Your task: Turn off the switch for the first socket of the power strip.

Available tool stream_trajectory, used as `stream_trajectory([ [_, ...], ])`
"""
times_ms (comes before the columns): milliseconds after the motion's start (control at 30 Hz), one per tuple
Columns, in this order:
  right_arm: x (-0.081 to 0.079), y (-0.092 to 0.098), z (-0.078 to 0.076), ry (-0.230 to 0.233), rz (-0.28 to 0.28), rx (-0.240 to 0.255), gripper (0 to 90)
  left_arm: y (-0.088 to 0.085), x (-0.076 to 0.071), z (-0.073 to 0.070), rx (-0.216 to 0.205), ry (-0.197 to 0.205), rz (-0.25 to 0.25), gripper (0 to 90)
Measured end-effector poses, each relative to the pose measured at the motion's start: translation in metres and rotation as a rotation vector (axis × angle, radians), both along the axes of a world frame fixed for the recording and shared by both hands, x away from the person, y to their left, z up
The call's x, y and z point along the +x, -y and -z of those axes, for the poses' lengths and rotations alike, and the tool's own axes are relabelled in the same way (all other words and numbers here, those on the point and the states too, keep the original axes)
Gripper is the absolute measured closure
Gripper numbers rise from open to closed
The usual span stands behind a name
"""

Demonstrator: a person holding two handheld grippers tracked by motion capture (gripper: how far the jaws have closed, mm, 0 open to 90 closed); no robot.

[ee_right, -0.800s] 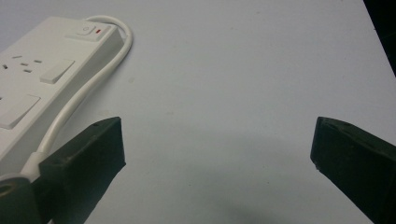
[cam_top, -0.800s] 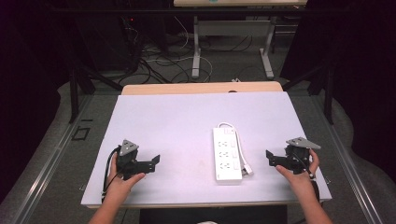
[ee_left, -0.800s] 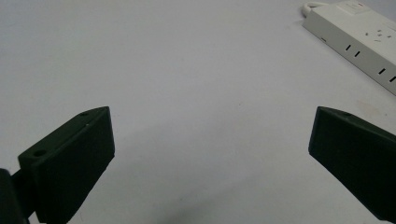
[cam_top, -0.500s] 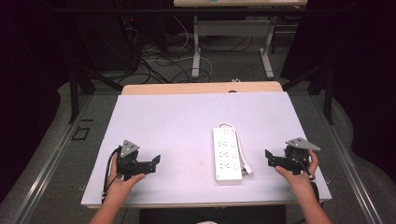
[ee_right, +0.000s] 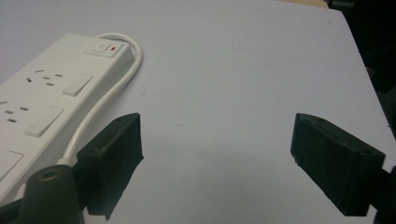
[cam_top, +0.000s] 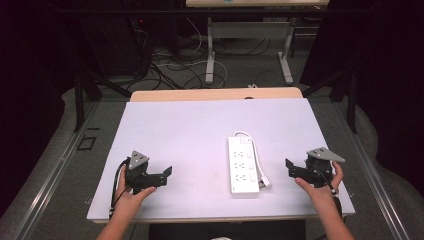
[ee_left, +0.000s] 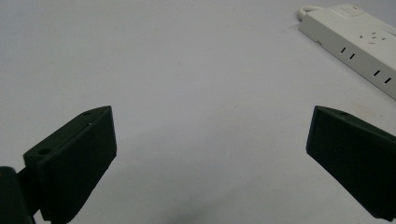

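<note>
Dark floor strewn with cables and metal table legs is seen beyond a pale lilac matte table top (cam_top: 200,130), edged at the far side by a light wooden strip (cam_top: 215,94). No readable writing is made out. A long white plastic power strip (cam_top: 243,165) with rocker switches and a looped white cord (ee_right: 112,93) is laid flat between the tools, near the right gripper (cam_top: 292,169) and well apart from the left gripper (cam_top: 167,173). Both black grippers are held with jaws spread wide, nothing between them.
</note>
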State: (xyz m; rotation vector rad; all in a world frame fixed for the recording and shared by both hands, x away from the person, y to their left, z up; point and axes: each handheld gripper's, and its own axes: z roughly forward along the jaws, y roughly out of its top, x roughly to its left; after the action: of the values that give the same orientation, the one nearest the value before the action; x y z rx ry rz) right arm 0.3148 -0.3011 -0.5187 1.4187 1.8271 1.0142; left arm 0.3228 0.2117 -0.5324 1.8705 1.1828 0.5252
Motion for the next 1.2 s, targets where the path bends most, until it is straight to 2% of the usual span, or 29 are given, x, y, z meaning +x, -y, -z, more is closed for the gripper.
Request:
stream_trajectory([
  [133,-0.001,-0.004,-0.002,-0.007,-0.02,0.008,19.8,0.0,0.0,0.0,-0.002,0.001,-0.003,2.2],
  [300,-0.002,-0.01,-0.005,-0.004,-0.055,-0.014,24.4,0.0,0.0,0.0,-0.003,0.001,-0.003,2.6],
  [333,-0.002,-0.012,-0.006,-0.007,-0.054,-0.011,25.4,0.0,0.0,-0.001,0.009,0.007,0.002,2.6],
  [500,-0.002,-0.015,-0.007,0.003,-0.076,-0.016,30.3,0.0,0.0,-0.001,0.009,0.008,0.003,2.9],
  [800,0.001,-0.022,-0.011,-0.034,-0.092,-0.012,37.0,0.001,-0.001,-0.001,0.0,0.004,-0.004,3.1],
  [1200,0.01,-0.031,-0.023,-0.07,-0.181,-0.035,44.0,0.001,-0.001,0.0,-0.003,0.003,-0.005,3.3],
])
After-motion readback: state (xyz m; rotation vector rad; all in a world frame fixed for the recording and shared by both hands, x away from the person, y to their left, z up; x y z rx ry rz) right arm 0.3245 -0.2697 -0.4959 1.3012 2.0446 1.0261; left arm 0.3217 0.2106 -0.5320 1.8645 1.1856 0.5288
